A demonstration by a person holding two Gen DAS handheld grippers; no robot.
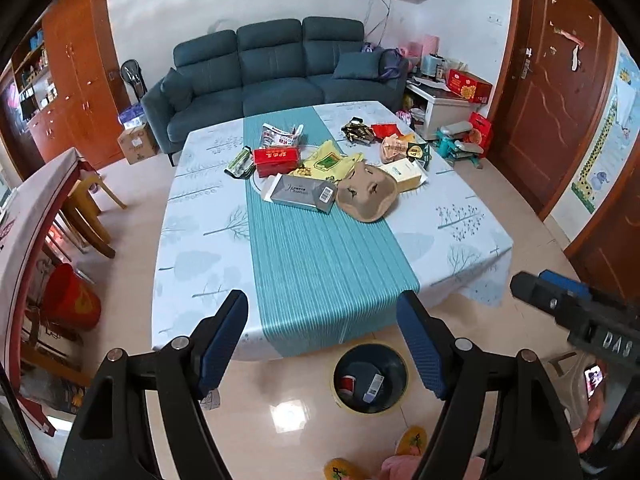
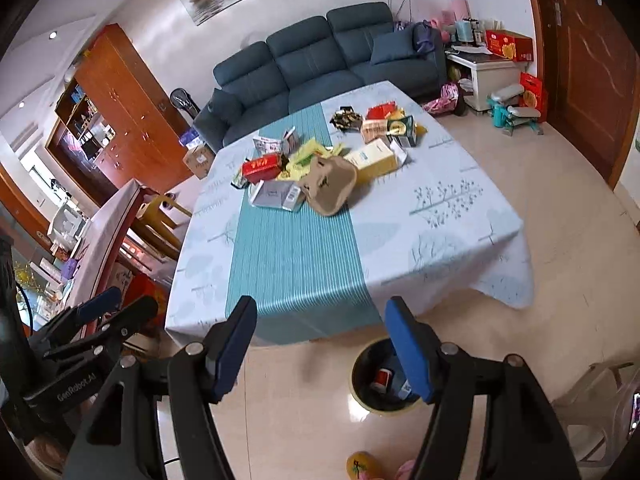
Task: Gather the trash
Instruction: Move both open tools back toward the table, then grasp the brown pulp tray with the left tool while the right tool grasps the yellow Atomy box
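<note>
Trash (image 1: 320, 168) lay heaped on the far half of the bench (image 1: 460, 240), mostly along the striped teal runner (image 1: 320, 264) and spilling to its right side. Both pairs of tongs hung over the floor at the near edge, pointing steeply down and forward, so the whole pile sat ahead of them and across the bare stretch of cloth.

The left tongs (image 1: 322, 340) stood wide open with nothing between the blue pads. The right tongs (image 2: 320, 348) were open too, and empty.

Nearest the holder were two things side by side: a grey box (image 1: 302, 194) with a barcode, and just right of it a tan cardboard cup carrier (image 1: 366, 194). The grey box lay with its long axis running left to right across the runner, tilted a little. It sat almost dead ahead of the left tongs, so I judged that hand the handier one for it. The cup carrier lay nearer the right hand's line.

Behind them were a red box (image 1: 276, 160), a yellow bag (image 1: 328, 162) and a cream box (image 1: 406, 174).

The bin (image 1: 370, 378) sat on the floor below the bench's near edge, between the tongs and the pile. A red cup and a small carton lay in it already. I reckoned any piece would have to come back toward the holder and then down.
</note>
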